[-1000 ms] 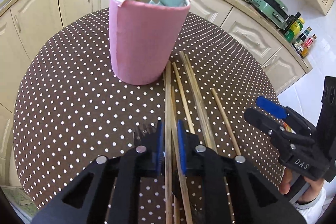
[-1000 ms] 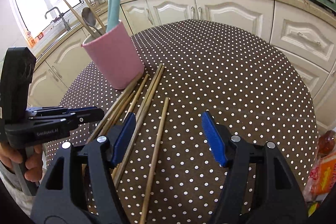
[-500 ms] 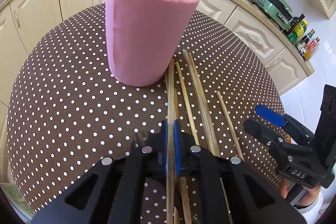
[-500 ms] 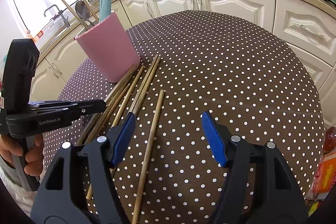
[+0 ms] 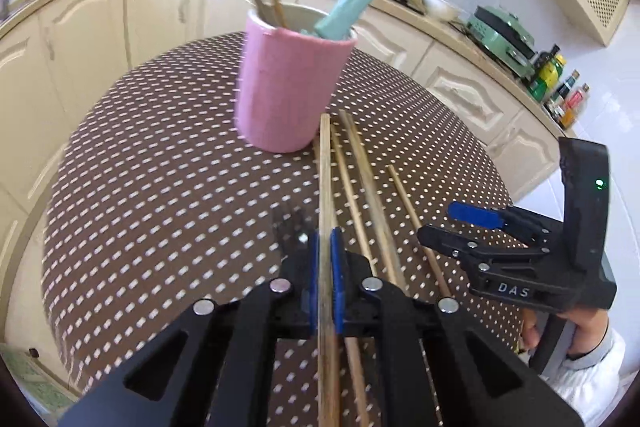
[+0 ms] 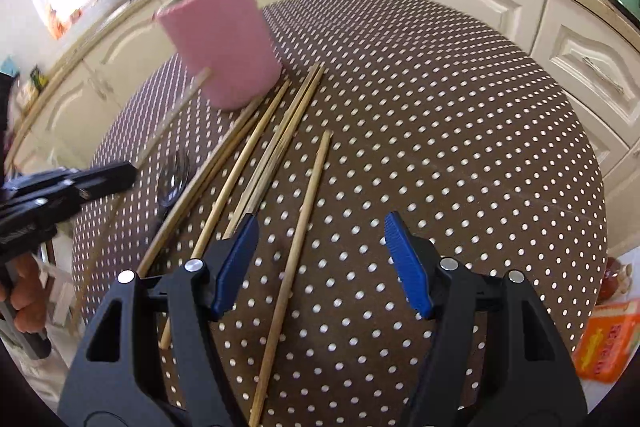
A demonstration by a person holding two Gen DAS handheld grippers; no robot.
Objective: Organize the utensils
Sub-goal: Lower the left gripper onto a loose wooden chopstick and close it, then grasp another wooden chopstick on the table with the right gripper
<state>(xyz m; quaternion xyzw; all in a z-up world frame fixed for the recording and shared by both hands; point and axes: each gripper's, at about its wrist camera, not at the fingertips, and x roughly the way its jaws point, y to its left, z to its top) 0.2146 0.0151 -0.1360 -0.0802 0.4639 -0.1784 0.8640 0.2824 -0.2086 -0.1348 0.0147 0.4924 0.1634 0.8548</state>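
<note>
The left gripper (image 5: 325, 259) is clamped on one wooden chopstick (image 5: 325, 187), apparently lifted clear of the counter (image 5: 160, 187), aimed at the pink utensil cup (image 5: 288, 87) just ahead. Next: raise, tip upright, drop in. The right gripper (image 6: 320, 259) hovers wide, empty, over the loose chopsticks (image 6: 260, 163).

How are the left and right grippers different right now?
The left gripper is shut on a chopstick; the right gripper stands open and holds nothing. The left one's chopstick is lifted off the table; the right hovers over a chopstick lying flat. Both have blue pads.
</note>
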